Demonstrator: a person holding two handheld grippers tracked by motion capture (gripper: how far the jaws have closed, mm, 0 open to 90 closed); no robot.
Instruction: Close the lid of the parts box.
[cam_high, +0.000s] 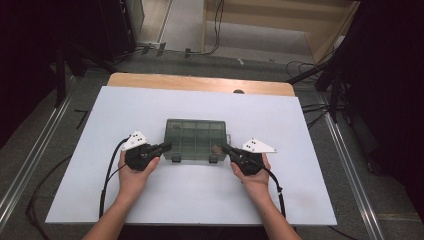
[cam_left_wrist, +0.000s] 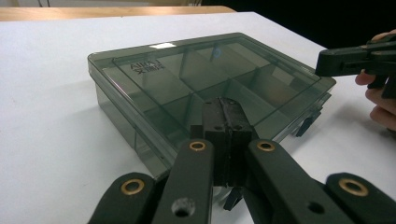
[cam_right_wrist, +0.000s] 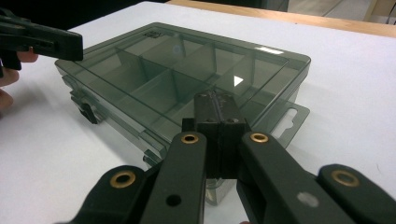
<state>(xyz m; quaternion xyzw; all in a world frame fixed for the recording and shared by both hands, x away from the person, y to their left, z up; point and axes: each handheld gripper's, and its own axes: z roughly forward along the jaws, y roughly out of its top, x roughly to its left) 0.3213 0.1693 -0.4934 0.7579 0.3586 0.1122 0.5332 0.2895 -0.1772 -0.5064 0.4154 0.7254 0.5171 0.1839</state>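
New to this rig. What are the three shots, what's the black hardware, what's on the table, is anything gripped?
No robot here: a person holds a hand-held two-jaw gripper in each hand. The high view looks down from above the person's side of the table. The other two pictures come from cameras riding on each gripper, looking along its black jaws. A closed smoky plastic box with dividers lies on the white table top. The left gripper and right gripper sit at the box's near corners, jaws shut. Their tips lie at the lid's edge; I cannot tell if they touch it. Nothing is clamped between the jaws.
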